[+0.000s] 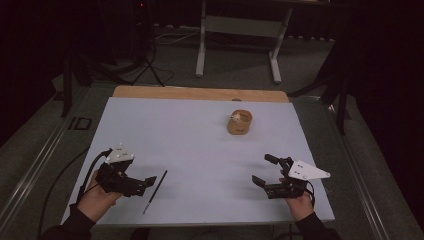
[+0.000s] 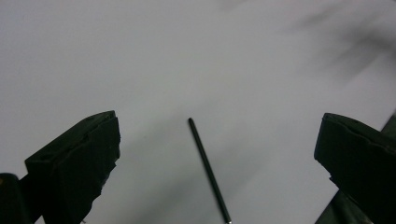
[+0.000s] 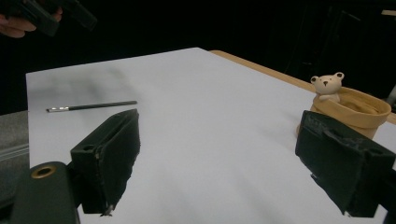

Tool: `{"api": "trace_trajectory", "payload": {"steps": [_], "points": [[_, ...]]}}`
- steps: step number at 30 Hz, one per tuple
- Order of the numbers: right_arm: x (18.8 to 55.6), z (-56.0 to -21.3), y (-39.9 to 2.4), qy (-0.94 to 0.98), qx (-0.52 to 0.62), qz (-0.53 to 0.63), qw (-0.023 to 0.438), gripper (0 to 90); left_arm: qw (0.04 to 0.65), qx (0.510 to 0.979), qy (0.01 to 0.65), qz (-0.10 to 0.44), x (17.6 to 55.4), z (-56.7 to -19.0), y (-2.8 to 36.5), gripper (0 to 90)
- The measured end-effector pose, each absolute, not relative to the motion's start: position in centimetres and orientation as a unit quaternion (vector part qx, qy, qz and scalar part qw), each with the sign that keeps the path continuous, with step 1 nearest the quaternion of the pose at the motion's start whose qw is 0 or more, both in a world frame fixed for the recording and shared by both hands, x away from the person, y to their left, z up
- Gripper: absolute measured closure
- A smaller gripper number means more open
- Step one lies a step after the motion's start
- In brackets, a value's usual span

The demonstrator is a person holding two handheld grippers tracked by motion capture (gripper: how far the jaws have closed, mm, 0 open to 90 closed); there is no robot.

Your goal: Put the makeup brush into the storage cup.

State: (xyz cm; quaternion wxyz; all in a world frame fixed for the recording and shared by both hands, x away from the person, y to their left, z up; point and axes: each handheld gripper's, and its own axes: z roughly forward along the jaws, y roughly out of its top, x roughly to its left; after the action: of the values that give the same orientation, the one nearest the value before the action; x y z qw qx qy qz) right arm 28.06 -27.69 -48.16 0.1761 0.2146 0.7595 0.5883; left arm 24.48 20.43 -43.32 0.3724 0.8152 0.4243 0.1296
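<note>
A thin black brush (image 1: 155,191) with a silvery end lies on the white sheet (image 1: 200,150) near the front left. My left gripper (image 1: 146,184) hovers just left of it, open and empty. In the left gripper view the brush (image 2: 208,168) lies between the spread jaws of the left gripper (image 2: 218,123). My right gripper (image 1: 262,170) stands open at the front right, holding nothing. Its own view shows the right gripper (image 3: 219,119) wide apart, the brush (image 3: 91,106) far off, and a tan pot (image 3: 357,112) with a small white bear (image 3: 328,86) on its rim.
The tan pot (image 1: 239,123) stands on the far right part of the sheet. A wooden table edge (image 1: 200,93) shows beyond the sheet. Behind the table are a tripod (image 1: 147,60) and a grey stand (image 1: 240,30) on the floor.
</note>
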Motion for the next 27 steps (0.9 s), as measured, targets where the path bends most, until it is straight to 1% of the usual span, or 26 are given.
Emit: {"api": "trace_trajectory", "payload": {"steps": [1, 4, 6, 7, 8, 12, 16, 20, 21, 25, 27], "points": [[28.1, -48.2, -27.7, 0.760, 0.215, 0.588, 0.176, 13.8, 0.372, 0.815, 0.424, 0.130, 24.5, -43.3, 20.4, 0.4], [28.1, -48.2, -27.6, 0.761, 0.214, 0.588, 0.175, 13.9, 0.349, 0.822, 0.439, 0.100, 24.5, -43.7, 19.6, 0.3], [28.1, -48.2, -27.6, 0.761, 0.213, 0.588, 0.174, 13.8, 0.330, 0.826, 0.447, 0.100, 24.6, -43.8, 19.0, 0.3], [28.1, -48.2, -27.6, 0.761, 0.213, 0.588, 0.174, 13.8, 0.330, 0.826, 0.447, 0.100, 24.6, -43.8, 19.0, 0.3], [28.1, -48.2, -27.6, 0.761, 0.213, 0.587, 0.174, 13.8, 0.312, 0.826, 0.458, 0.105, 24.6, -43.8, 18.5, 0.3], [28.1, -48.2, -27.5, 0.762, 0.212, 0.587, 0.175, 13.8, 0.294, 0.819, 0.485, 0.092, 24.8, -43.8, 18.1, 0.4], [28.1, -48.1, -27.5, 0.761, 0.211, 0.588, 0.174, 13.8, 0.282, 0.813, 0.504, 0.079, 25.1, -43.9, 18.1, 2.6], [28.2, -48.2, -27.5, 0.762, 0.211, 0.587, 0.175, 13.9, 0.272, 0.816, 0.506, 0.070, 25.1, -44.0, 18.1, 4.5], [28.2, -48.2, -27.5, 0.762, 0.212, 0.586, 0.174, 13.8, 0.259, 0.818, 0.511, 0.049, 25.2, -44.3, 18.0, 5.0], [28.2, -48.2, -27.4, 0.763, 0.211, 0.586, 0.175, 13.8, 0.237, 0.825, 0.511, 0.047, 25.4, -45.1, 17.8, 5.4], [28.2, -48.2, -27.4, 0.763, 0.211, 0.587, 0.174, 13.8, 0.232, 0.823, 0.518, 0.037, 25.5, -45.5, 17.7, 8.2]]}}
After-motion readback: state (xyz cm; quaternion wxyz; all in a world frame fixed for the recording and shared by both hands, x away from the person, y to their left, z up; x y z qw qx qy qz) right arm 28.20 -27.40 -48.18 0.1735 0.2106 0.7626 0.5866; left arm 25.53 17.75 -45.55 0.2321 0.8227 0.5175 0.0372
